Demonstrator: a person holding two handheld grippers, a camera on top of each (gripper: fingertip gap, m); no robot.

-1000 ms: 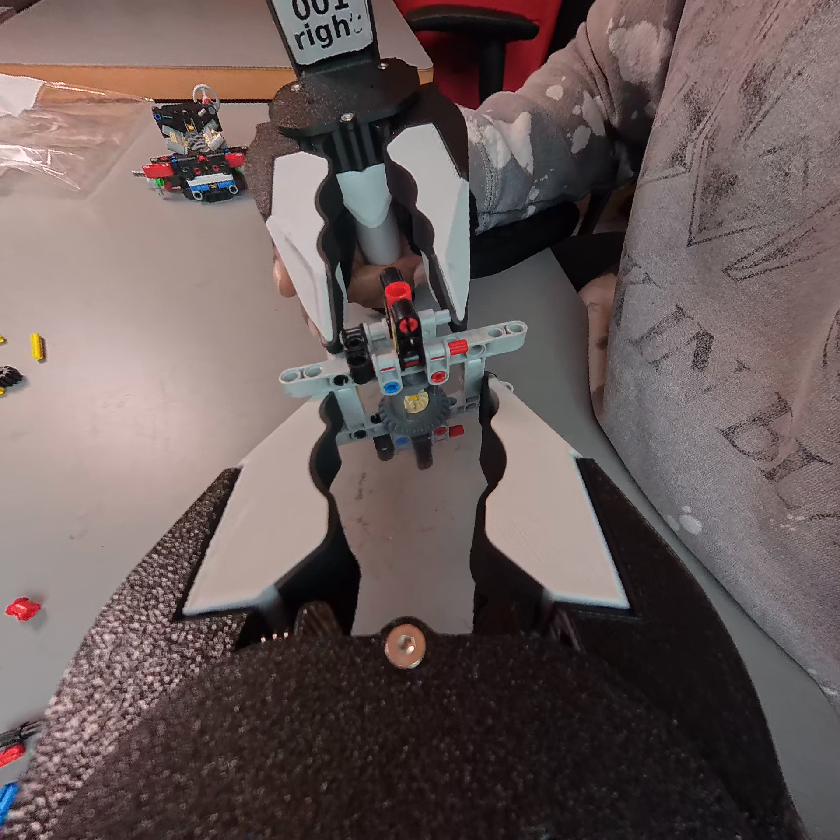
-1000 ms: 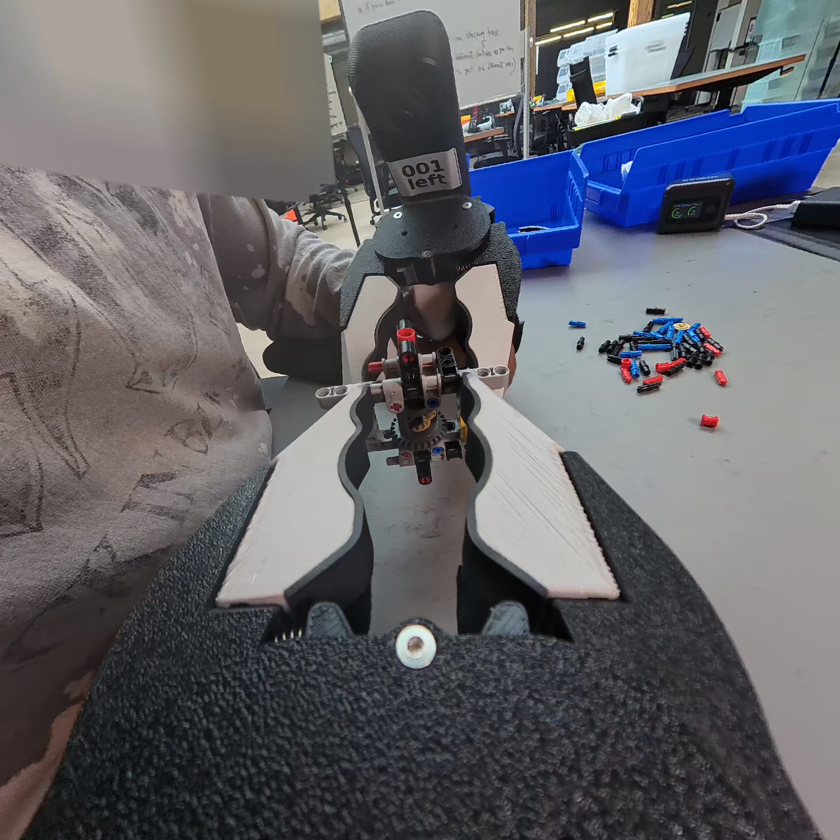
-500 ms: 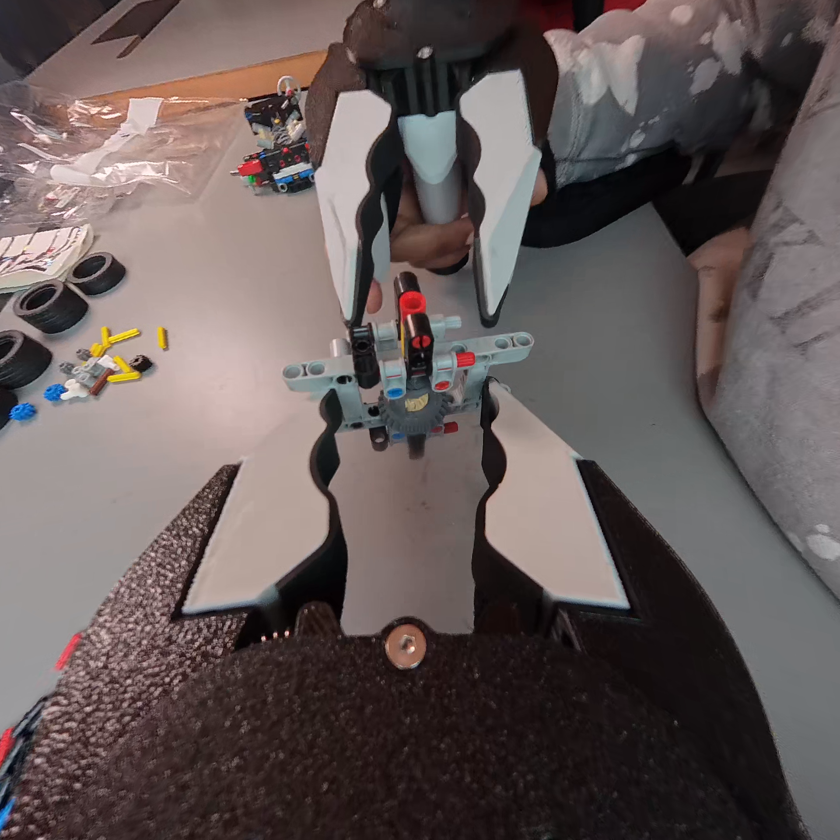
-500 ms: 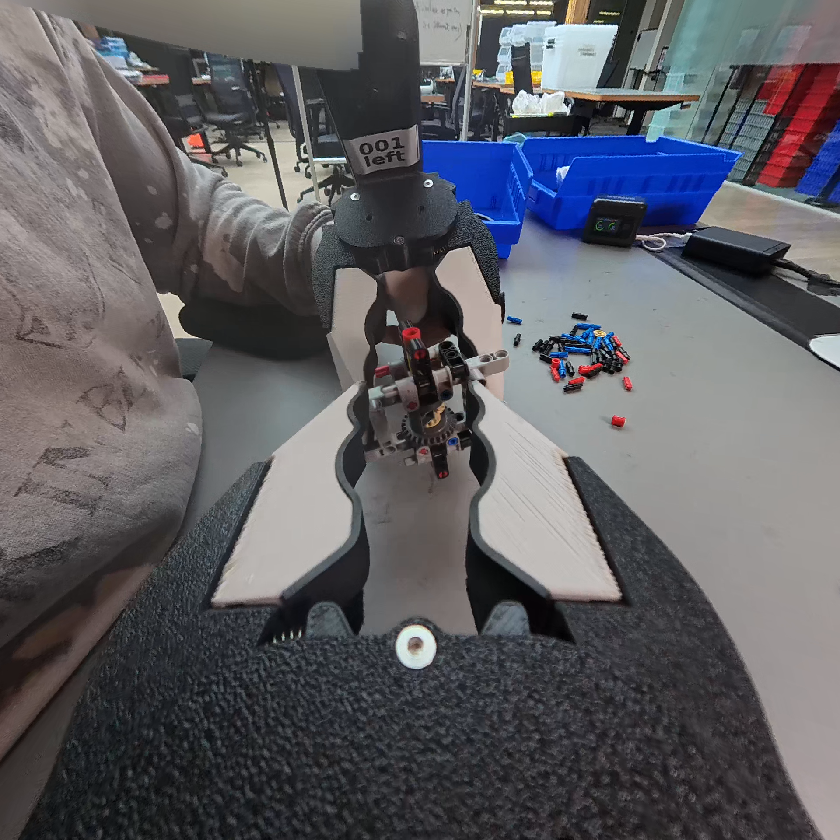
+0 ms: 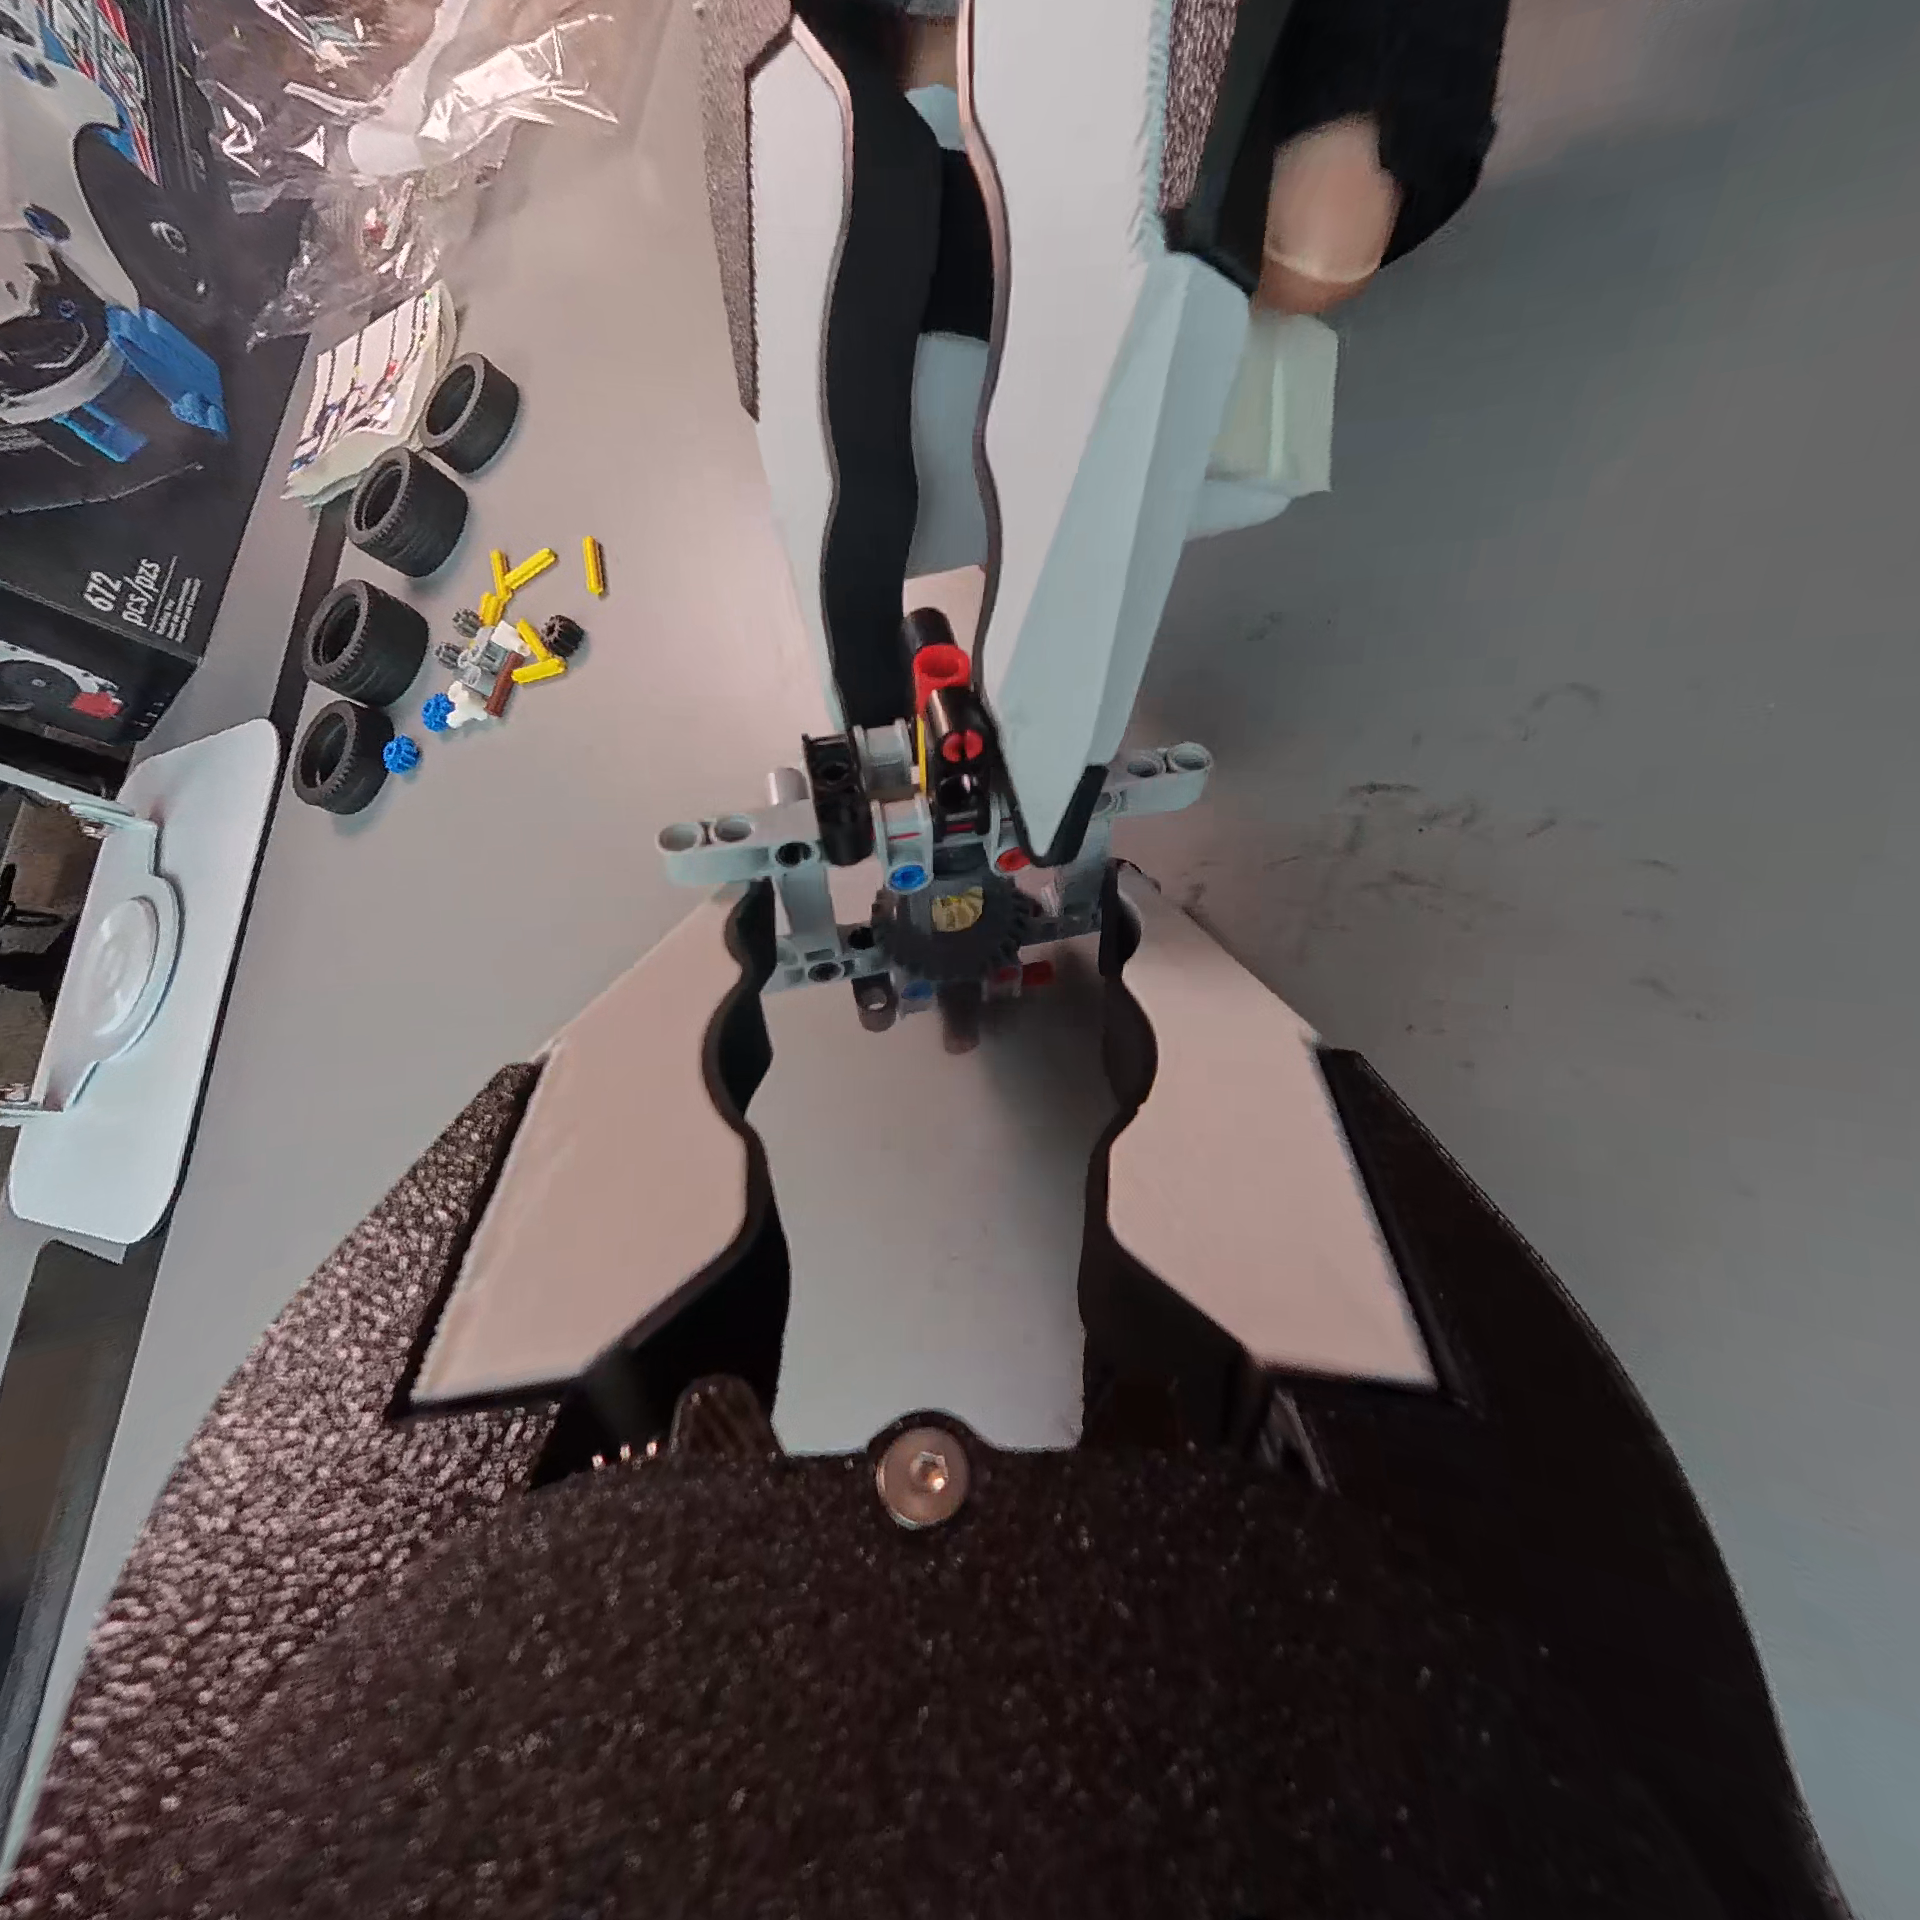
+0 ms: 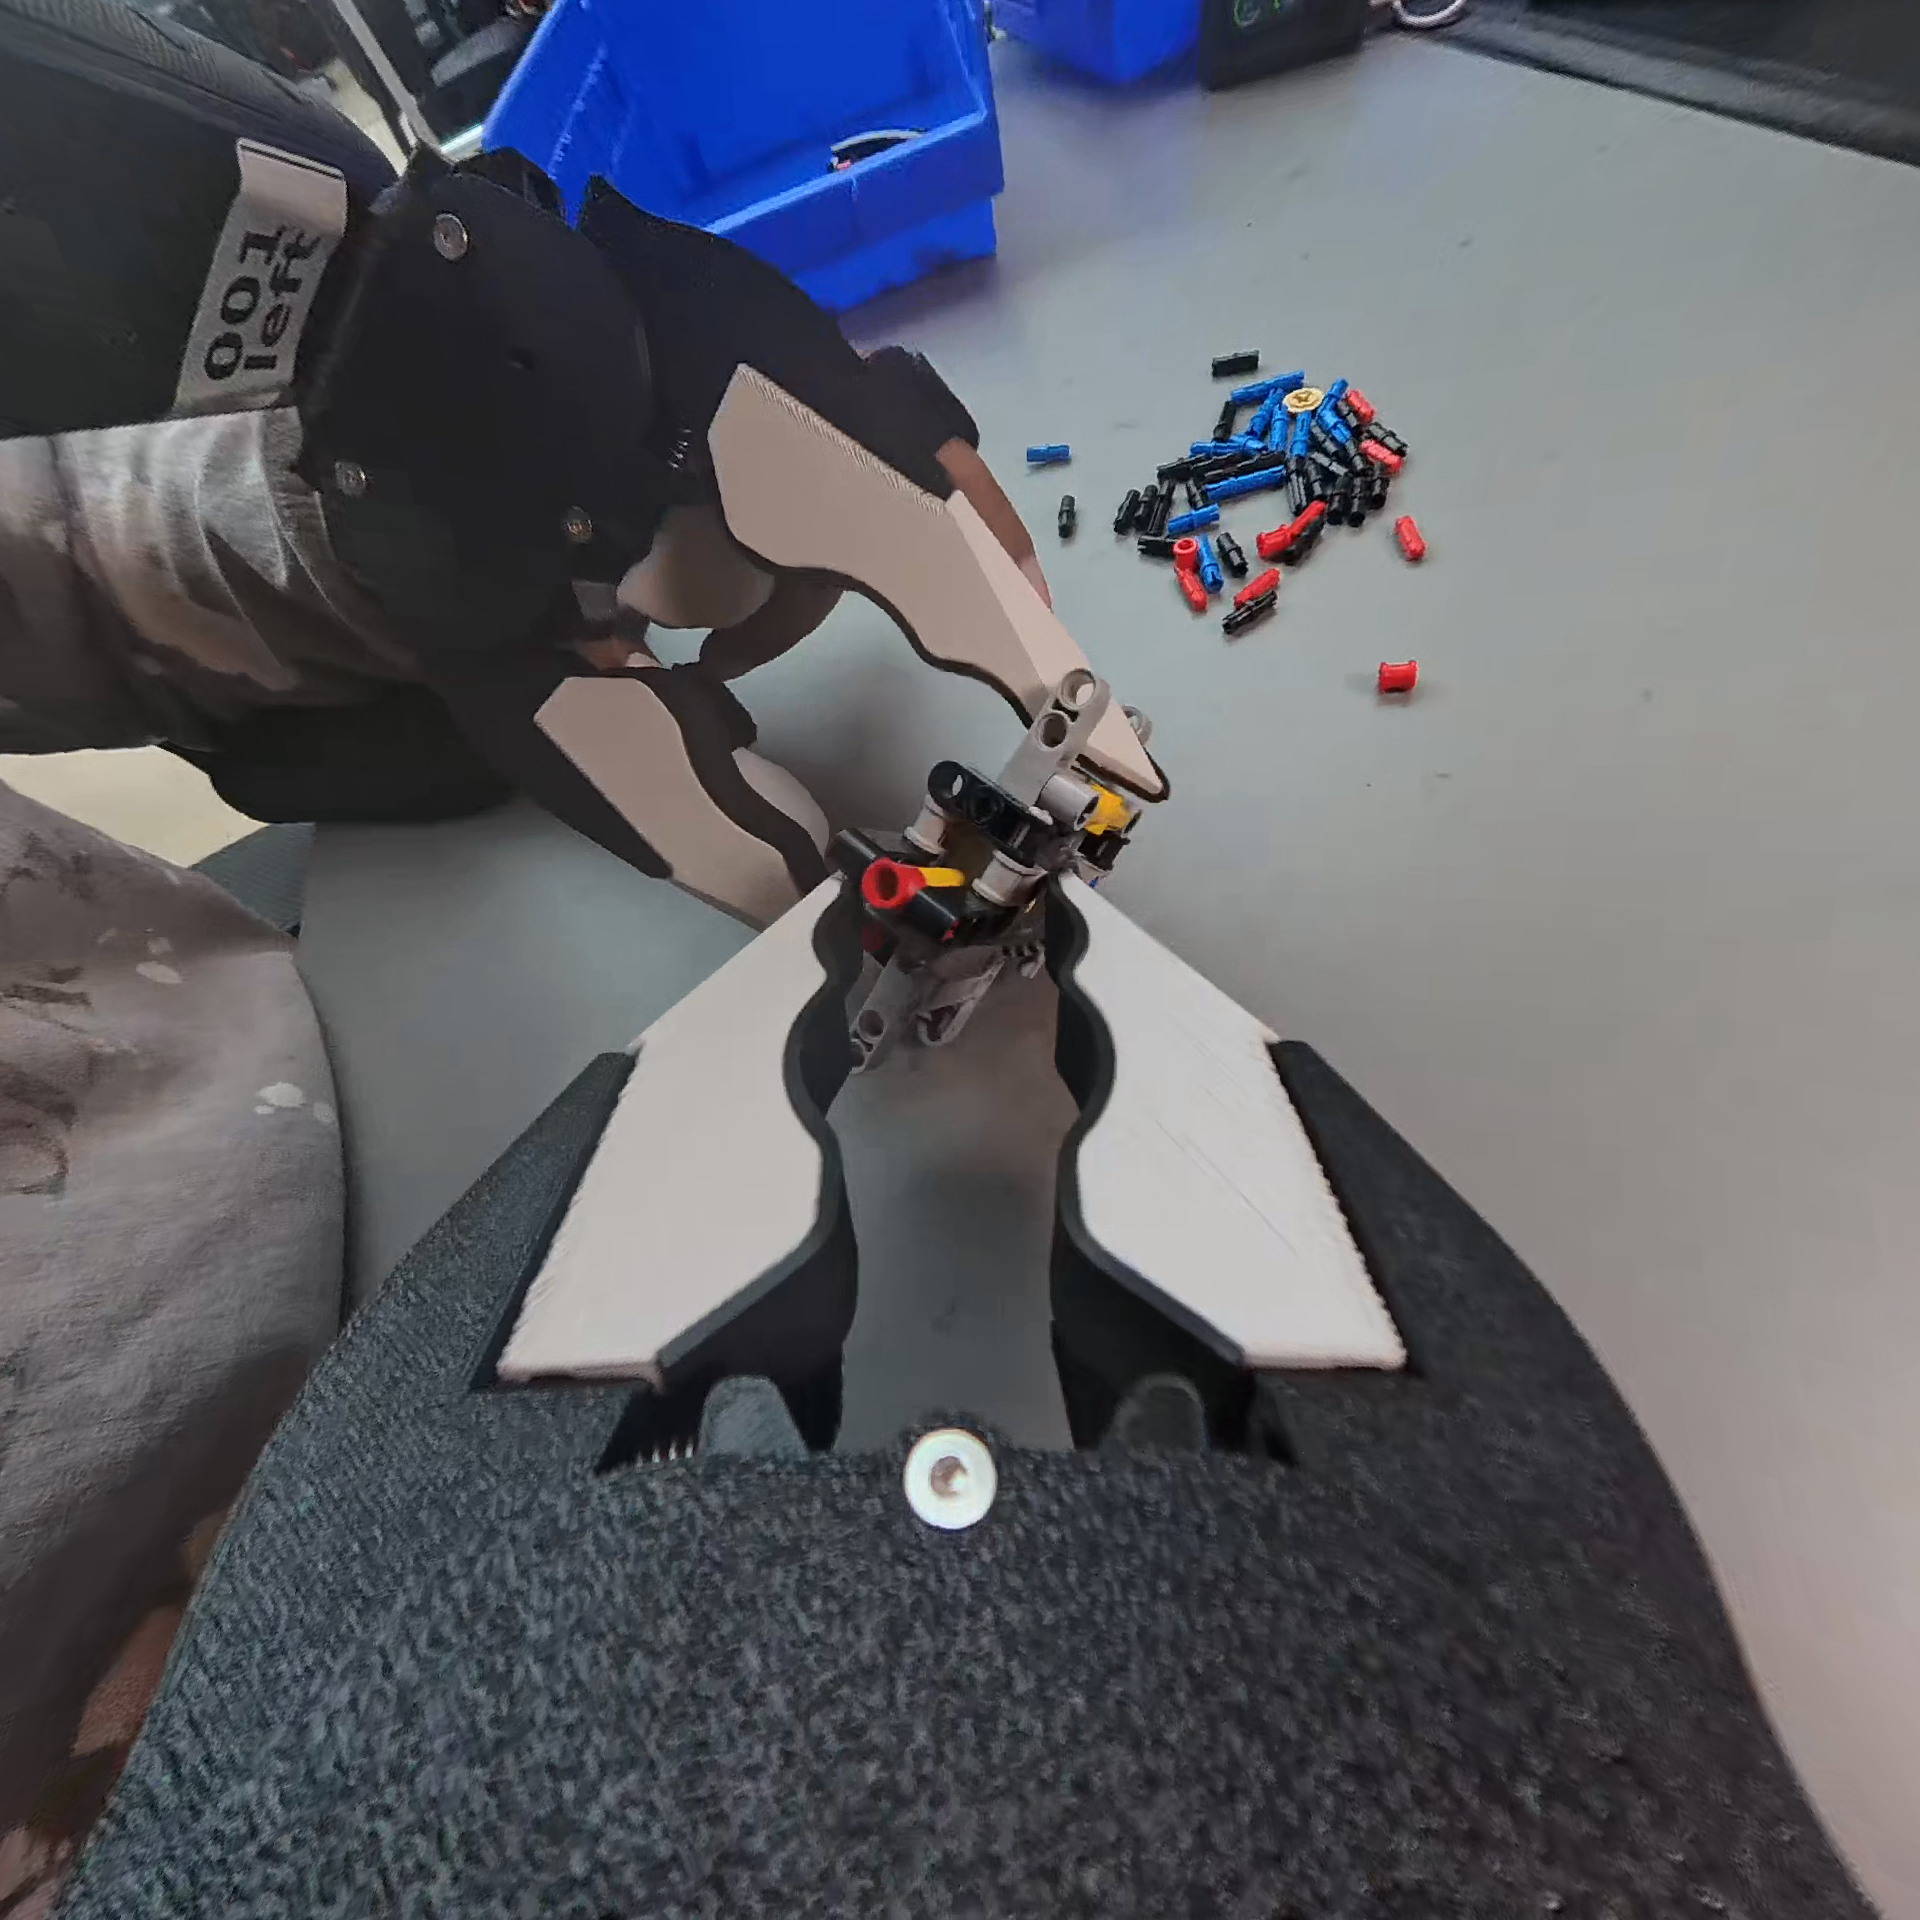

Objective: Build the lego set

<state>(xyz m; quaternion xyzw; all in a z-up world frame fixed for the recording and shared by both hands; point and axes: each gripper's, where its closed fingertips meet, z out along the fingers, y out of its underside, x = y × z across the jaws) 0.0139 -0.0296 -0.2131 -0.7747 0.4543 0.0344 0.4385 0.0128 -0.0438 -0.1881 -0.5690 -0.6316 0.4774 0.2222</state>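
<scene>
Your left hand-held gripper is clamped on the grey Technic gear assembly above the tabletop, and your right hand-held gripper pinches its other end too.

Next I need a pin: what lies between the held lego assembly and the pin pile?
Bare table, seen in the right wrist view; nothing between lego assembly and pin pile.

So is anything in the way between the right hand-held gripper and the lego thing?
Nothing visible is. The right hand-held gripper has its fingertips on either side of the lego assembly, which the left hand-held gripper holds. The loose pins lie off to the side.
</scene>
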